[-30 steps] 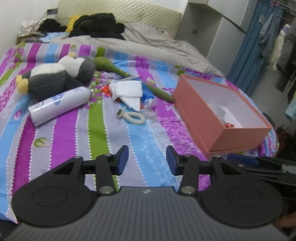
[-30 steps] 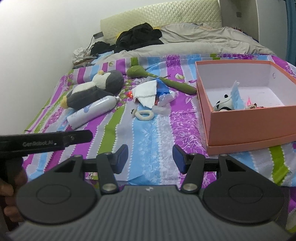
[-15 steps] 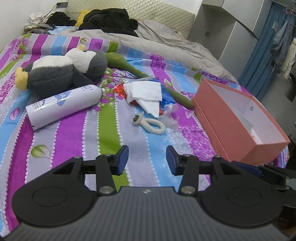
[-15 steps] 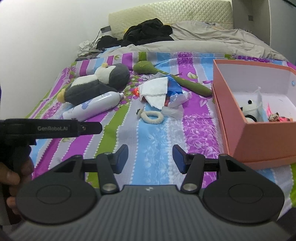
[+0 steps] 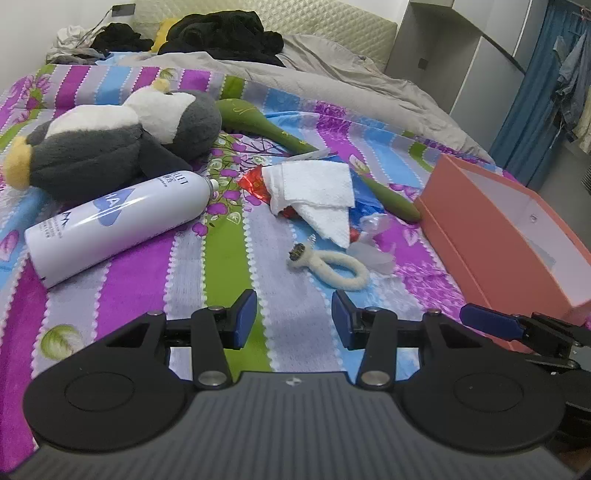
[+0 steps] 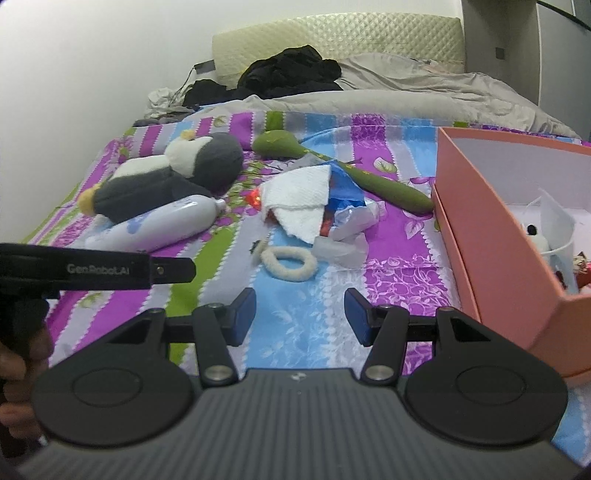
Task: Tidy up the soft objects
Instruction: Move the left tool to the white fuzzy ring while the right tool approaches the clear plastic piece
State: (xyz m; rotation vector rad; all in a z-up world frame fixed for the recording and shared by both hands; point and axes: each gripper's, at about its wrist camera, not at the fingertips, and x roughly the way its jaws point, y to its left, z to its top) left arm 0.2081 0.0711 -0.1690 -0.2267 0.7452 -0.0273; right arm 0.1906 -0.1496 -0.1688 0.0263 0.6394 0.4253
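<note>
A grey and white plush penguin (image 5: pixel 110 147) (image 6: pixel 173 173) lies on the striped bedspread at the left. A fuzzy white ring (image 5: pixel 338 267) (image 6: pixel 290 262) rests just beyond both grippers. Behind it a white cloth (image 5: pixel 317 192) (image 6: pixel 299 199) covers a heap of wrappers. An open pink box (image 5: pixel 509 236) (image 6: pixel 491 236) stands at the right with a small plush and other bits inside. My left gripper (image 5: pixel 293 319) and my right gripper (image 6: pixel 299 314) both hover open above the bed, nothing between their fingers.
A white spray can (image 5: pixel 118 221) (image 6: pixel 159 227) lies beside the penguin. A long green massager (image 5: pixel 314 147) (image 6: pixel 343 170) stretches toward the box. Grey duvet and dark clothes (image 5: pixel 221 35) pile at the headboard. A wardrobe and blue curtain (image 5: pixel 532 96) stand at the right.
Both grippers have come forward and lower toward the bed; the ring, cloth and penguin loom larger. The jaws stayed as wide as before.
</note>
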